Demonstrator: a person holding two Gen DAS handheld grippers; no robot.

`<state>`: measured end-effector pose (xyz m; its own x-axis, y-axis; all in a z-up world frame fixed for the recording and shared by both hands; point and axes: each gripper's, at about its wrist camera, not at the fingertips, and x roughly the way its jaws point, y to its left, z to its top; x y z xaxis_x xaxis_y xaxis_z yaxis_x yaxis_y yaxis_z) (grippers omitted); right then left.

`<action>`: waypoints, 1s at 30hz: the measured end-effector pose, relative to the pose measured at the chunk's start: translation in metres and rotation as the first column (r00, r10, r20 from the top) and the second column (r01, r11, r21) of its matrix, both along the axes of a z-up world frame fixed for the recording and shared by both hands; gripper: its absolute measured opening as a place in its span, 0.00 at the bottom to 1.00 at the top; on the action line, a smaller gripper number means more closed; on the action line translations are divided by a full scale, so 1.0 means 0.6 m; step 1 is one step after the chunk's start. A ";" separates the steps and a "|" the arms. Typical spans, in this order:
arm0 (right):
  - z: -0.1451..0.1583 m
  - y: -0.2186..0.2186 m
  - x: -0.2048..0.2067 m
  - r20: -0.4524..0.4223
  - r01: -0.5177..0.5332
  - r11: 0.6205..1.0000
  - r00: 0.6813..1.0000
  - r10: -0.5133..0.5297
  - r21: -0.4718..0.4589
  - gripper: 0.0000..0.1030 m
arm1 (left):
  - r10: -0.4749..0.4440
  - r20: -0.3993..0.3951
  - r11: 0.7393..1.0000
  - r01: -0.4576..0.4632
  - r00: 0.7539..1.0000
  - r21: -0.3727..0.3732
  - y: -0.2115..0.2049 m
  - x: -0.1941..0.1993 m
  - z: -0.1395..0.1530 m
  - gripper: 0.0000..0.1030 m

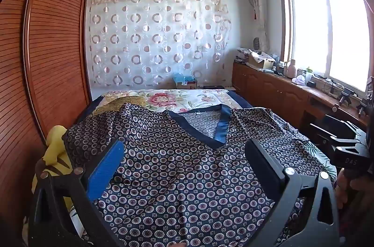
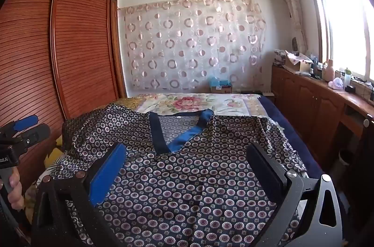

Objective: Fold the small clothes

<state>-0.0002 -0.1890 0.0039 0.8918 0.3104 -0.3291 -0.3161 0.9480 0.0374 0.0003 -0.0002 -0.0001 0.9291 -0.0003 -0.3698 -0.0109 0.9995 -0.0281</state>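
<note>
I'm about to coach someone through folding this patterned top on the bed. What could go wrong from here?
1. The patterned top looks silky; with both sets of jaws wide open and nothing pinched, a shallow pinch could slip off.
2. Its far left sleeve lies bunched near the bed's edge, so a fold may trap wrinkles or drag it off.
3. The left gripper and right gripper hover close together and could collide.

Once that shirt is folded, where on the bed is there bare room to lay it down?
The floral bedspread is free beyond the patterned shirt's blue collar, up to the circle-print curtain. A yellow cloth crowds the wardrobe side, and the window-side counter is cluttered. The shirt covers the near half.
</note>
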 end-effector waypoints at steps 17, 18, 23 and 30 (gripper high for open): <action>0.001 0.008 0.000 -0.002 0.003 1.000 1.000 -0.003 0.003 1.00 | 0.009 -0.011 1.000 -0.009 1.000 -0.013 0.012 0.002 -0.003 1.00; 0.000 0.008 0.000 -0.002 0.004 1.000 1.000 -0.004 0.001 1.00 | 0.009 -0.010 1.000 -0.009 1.000 -0.012 0.013 0.001 -0.003 1.00; 0.004 0.001 -0.002 0.001 0.000 1.000 1.000 0.000 0.009 1.00 | 0.009 -0.011 1.000 -0.009 1.000 -0.008 0.012 0.002 -0.006 1.00; 0.003 0.002 -0.003 0.004 0.001 1.000 1.000 -0.001 0.010 1.00 | 0.008 -0.011 1.000 -0.008 1.000 -0.005 0.013 0.003 -0.006 1.00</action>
